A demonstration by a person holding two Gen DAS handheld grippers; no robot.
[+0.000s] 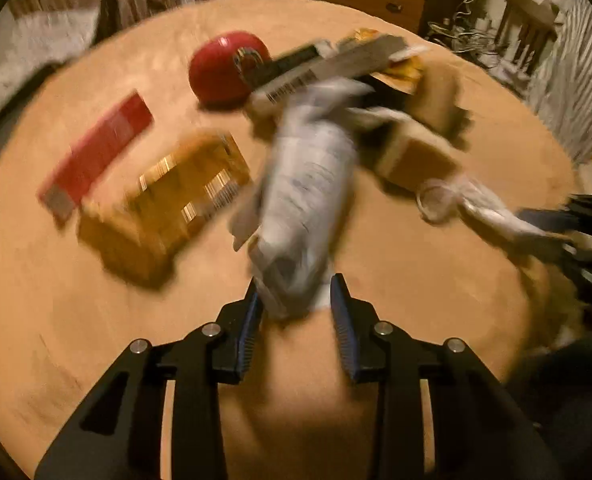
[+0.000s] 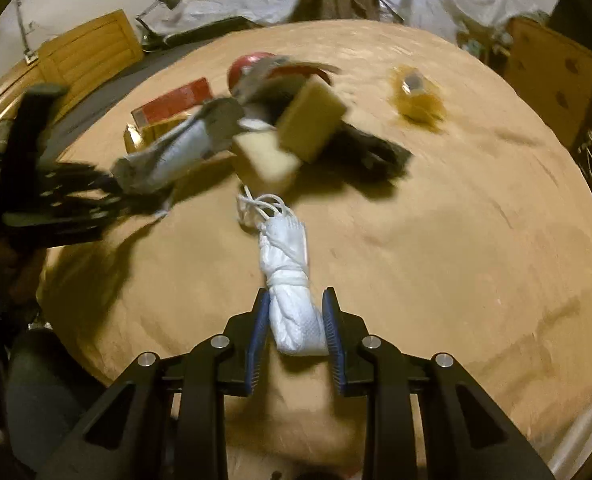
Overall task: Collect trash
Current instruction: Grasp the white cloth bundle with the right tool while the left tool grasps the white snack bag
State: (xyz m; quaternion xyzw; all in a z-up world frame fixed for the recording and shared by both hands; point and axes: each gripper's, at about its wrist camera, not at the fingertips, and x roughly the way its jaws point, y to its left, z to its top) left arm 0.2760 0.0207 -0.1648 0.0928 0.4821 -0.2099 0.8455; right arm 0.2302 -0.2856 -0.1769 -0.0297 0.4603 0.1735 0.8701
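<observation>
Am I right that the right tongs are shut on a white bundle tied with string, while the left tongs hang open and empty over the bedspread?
Not quite. The left tongs are not empty: the left wrist view shows them closed on a crumpled white paper wrapper. The rest holds: in the right wrist view, the right tongs grip the string-tied white bundle over the tan bedspread.

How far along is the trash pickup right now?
Done: nothing visibly collected; no bin in view. In hand: the left gripper is shut on a crumpled white wrapper, the right gripper on a string-tied white bundle. Left on the tan surface: red flat box, gold box, red round item, brown boxes.
</observation>
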